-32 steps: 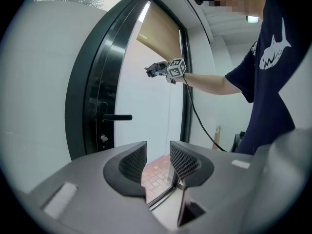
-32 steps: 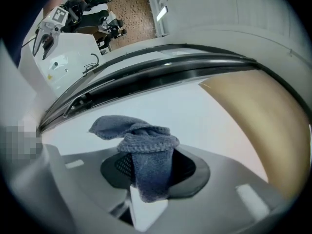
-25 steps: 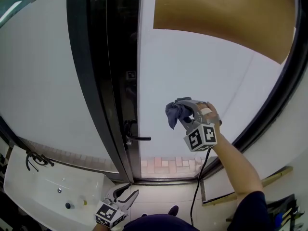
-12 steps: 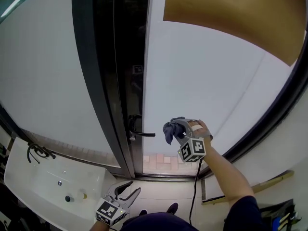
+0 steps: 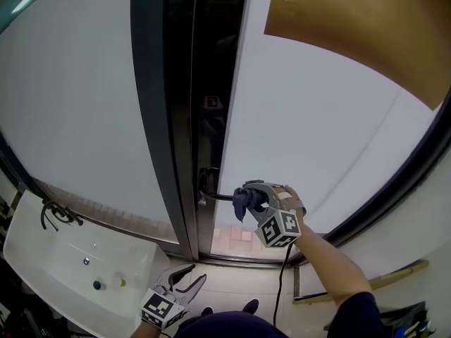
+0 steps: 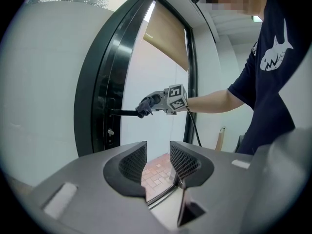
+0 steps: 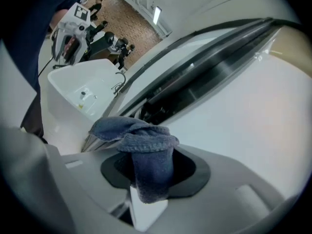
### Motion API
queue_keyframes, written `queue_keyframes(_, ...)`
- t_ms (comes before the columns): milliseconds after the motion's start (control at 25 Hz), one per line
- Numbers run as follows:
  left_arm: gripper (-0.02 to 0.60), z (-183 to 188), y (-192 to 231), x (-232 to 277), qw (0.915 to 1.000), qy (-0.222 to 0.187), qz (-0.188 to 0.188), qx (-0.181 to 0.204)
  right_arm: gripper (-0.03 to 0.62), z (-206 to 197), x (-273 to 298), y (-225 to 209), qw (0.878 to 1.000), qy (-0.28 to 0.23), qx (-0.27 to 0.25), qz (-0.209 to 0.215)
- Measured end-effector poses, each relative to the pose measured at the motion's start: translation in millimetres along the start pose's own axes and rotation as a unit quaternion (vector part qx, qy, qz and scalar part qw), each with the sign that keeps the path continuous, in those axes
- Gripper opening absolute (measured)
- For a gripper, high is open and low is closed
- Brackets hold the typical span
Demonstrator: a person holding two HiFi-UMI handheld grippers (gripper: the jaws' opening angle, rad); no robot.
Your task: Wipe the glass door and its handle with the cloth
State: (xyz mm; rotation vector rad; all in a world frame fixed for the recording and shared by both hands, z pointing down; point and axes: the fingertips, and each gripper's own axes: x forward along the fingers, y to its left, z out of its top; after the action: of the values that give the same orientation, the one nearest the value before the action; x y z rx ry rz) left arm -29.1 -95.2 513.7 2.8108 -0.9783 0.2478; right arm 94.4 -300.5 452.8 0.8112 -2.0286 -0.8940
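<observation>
Nearest, at the 6 o'clock edge of the head view, the left gripper [image 5: 194, 277] hangs low with its tongs apart and nothing between them; its own view shows only floor tiles through the gap. It has hardly shifted over the last second. The change is farther out. The right gripper [image 5: 251, 197], tongs clamped on the blue cloth [image 5: 242, 201], was a second ago up on the frosted pane, well apart from the handle. It has since travelled down and toward 9 o'clock, so the bunched cloth now meets the free end of the black handle [image 5: 213, 194]. The left gripper view confirms the cloth at the lever's tip. That probably means the pane work is giving way to the handle, which looks barely begun: the cloth is at the tip only, and the stretch toward the dark frame [image 5: 158, 118] is still uncovered. Behind it, the glass door [image 5: 317, 132] fills the view from 12 to 3 o'clock, with a brown panel [image 5: 366, 27] at 1 o'clock. By count: two grippers, one cloth, one handle, one frosted door pane, one black cable [image 5: 282, 280] trailing from the right gripper, and at 8 o'clock one white sink [image 5: 42, 259] with one dark tap [image 5: 53, 220].
</observation>
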Motion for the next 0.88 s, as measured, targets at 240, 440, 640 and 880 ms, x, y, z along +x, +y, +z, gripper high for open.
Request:
queue_keyframes(240,0.144,-4,6,-7,0.9999,-0.004,0.009,-0.004,0.149,97,14,-24,0.997,-0.079,0.019,-0.002)
queue_keyframes(440,0.144,-4,10,-13,0.9997,-0.010,0.019,-0.010,0.149,123,57,-15,0.998,-0.066,0.013,0.016)
queue_keyframes(640,0.144,-7,17,-25,0.9992,-0.012,0.031,-0.019,0.149,112,94,11,0.999,-0.029,-0.004,0.021)
queue_keyframes(880,0.144,-18,24,-26,0.9991,-0.004,0.036,-0.022,0.143,103,103,20,0.998,-0.027,0.046,0.046)
